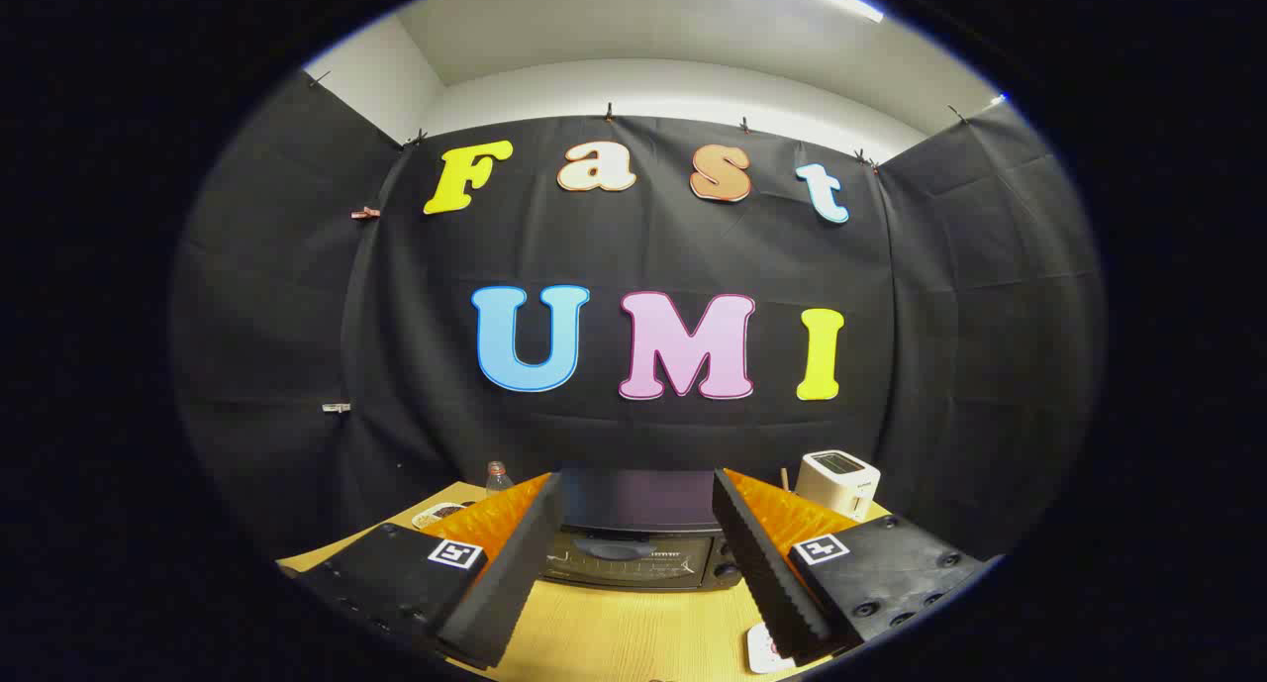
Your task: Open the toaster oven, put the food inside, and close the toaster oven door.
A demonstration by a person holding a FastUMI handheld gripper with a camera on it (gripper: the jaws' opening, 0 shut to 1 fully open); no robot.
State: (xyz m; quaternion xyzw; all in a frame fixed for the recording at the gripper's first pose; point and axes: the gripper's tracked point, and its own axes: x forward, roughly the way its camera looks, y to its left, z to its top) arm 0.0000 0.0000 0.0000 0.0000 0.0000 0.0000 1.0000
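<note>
Gripper (633, 524): my fingers are spread wide, nothing held between them.
Toaster oven (638, 538): dark unit on the wooden table (614, 633), just ahead of my fingers and framed between them; door appears closed, though glare makes this uncertain.
White toaster (838, 482): beyond my right finger, near the table's back edge.
Bottle (498, 477): beyond my left finger, beside a small plate (438, 514).
</note>
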